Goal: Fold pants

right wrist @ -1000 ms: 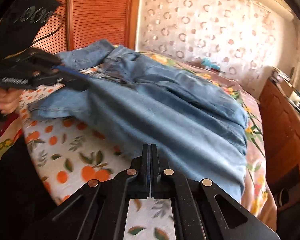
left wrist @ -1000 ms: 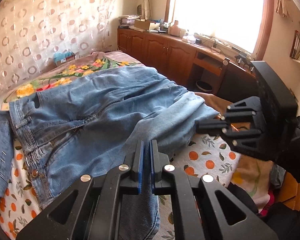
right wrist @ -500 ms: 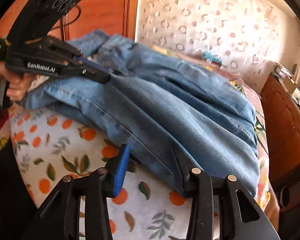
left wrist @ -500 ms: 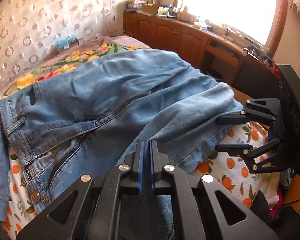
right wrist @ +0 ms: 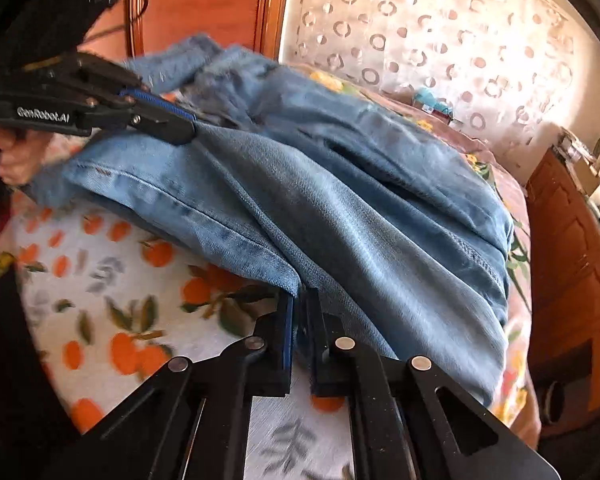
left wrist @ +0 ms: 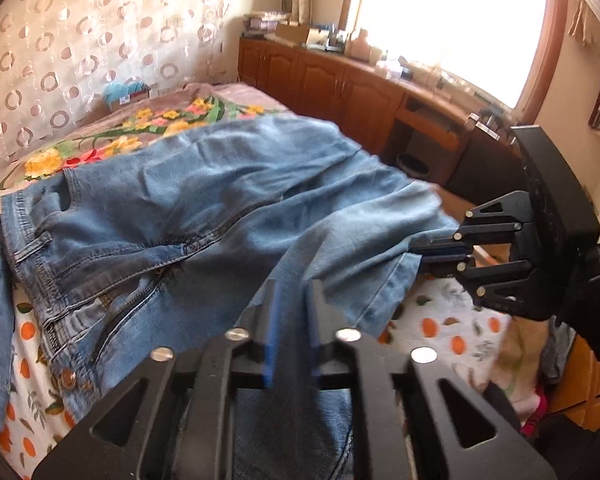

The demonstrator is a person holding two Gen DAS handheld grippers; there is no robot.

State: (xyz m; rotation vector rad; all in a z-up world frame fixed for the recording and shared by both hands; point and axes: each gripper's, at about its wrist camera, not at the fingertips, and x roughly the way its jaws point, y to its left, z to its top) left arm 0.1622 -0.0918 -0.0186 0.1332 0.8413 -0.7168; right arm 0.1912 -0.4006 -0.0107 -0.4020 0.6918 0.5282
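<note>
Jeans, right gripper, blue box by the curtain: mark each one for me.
jeans (left wrist: pixel 204 216): left wrist view, seat panel near the back pocket.
right gripper (right wrist: pixel 299 332): right wrist view, gap between fingertips at the hem.
blue box (left wrist: pixel 125 92): left wrist view, its front face.

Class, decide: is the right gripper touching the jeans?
Touching. The left wrist view shows the right gripper clamped on the jeans hem, and the right wrist view shows denim between its pads.

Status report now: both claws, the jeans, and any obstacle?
Left claw opening, denim between its jaws. Right claw shut on hem of the jeans. Jeans spread on bed, not folded. No obstacle seen.
</note>
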